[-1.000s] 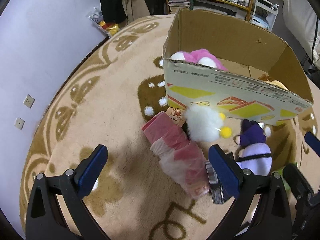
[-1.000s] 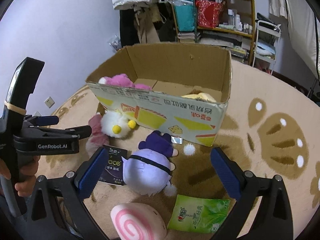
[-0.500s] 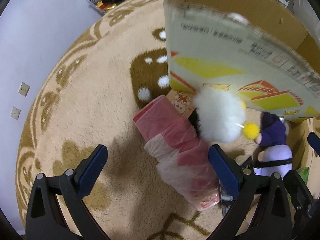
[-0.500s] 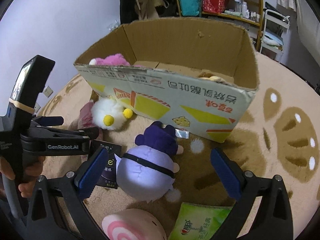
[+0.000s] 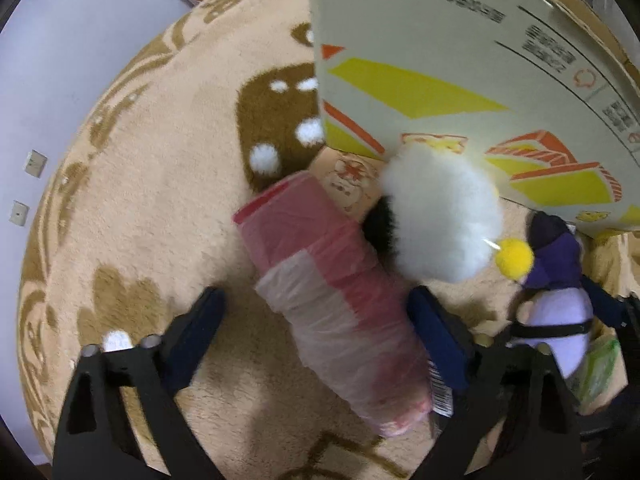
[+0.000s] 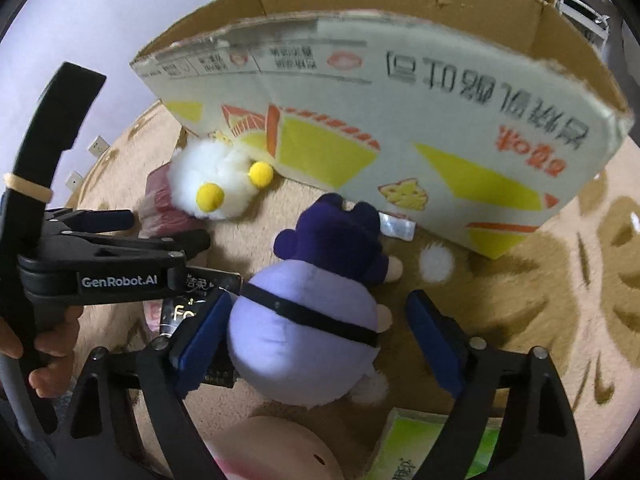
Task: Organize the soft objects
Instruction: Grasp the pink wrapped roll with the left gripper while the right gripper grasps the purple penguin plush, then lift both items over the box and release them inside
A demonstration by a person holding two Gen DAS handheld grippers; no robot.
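Both tongs sank, closing slightly yet wide: left (image 5: 316, 328) astride pink pack (image 5: 332, 304), right (image 6: 320, 332) astride purple plush (image 6: 308, 320) (touching only its left pad).

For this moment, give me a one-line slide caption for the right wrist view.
Right tool open astride a lavender plush on the rug, cardboard box just beyond.

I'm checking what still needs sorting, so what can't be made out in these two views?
- Inside of the cardboard box: both views, hidden behind its near wall.
- Black packet: right view, covered by both claws.
- Green packet: cut off at the bottom edge.
- Pink roll: left view, blurred.
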